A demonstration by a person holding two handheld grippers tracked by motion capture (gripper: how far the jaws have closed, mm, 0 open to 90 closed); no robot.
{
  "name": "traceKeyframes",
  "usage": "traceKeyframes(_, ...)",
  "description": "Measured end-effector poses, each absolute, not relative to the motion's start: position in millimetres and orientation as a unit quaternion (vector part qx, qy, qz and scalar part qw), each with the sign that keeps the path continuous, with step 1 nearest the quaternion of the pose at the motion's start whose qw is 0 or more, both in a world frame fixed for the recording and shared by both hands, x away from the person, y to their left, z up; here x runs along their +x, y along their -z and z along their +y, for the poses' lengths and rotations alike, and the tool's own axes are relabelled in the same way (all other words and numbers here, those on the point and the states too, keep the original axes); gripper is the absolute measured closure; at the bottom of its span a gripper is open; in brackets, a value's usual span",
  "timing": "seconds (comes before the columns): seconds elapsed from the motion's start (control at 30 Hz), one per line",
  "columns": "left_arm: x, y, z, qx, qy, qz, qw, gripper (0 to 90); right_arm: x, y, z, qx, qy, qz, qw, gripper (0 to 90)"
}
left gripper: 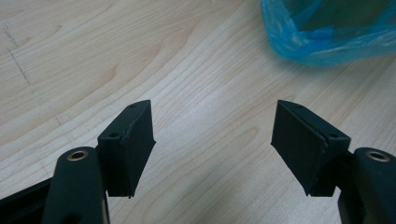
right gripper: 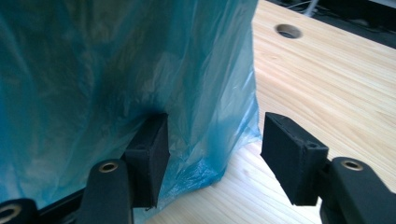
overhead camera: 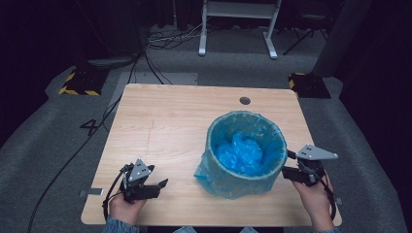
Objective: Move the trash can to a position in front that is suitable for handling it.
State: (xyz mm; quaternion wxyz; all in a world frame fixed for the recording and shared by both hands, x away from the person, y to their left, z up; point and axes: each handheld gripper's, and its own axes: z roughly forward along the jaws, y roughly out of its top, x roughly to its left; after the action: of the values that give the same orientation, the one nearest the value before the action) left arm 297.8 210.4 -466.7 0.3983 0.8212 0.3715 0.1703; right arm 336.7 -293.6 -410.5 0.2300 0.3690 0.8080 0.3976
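A round bin lined with a blue plastic bag (overhead camera: 247, 153) stands upright on the right half of the wooden table (overhead camera: 170, 121); the bag folds over its rim. My right gripper (overhead camera: 289, 162) is open at the bin's right side, with the loose bag (right gripper: 154, 74) between its jaws and its left finger (right gripper: 152, 149) pressed against the plastic. My left gripper (overhead camera: 163, 184) is open near the front left of the table, over bare wood, with nothing between its jaws. In the left gripper view the bag's lower edge (left gripper: 327, 42) lies at the upper right, well beyond my left gripper (left gripper: 212, 140).
A round cable hole (overhead camera: 245, 100) sits in the table near its far edge. Beyond the table are a grey carpet, cables, yellow-black floor blocks (overhead camera: 80, 82) and a white desk frame (overhead camera: 238, 29). The table's left half is bare wood.
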Motion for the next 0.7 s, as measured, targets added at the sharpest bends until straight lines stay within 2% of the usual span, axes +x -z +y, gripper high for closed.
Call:
traceKeyframes(0.5,296.3,460.2,208.9,0.82,-0.169,0.365,0.407,28.9,327.5,432.5,-230.9,0.315,-0.391,0.845,0.185,38.7)
traceKeyframes(0.7,297.6,457.3,205.0,0.825,-0.162,0.359,0.406,28.8,325.5,436.9,-232.1,0.316,-0.389,0.847,0.18,36.7)
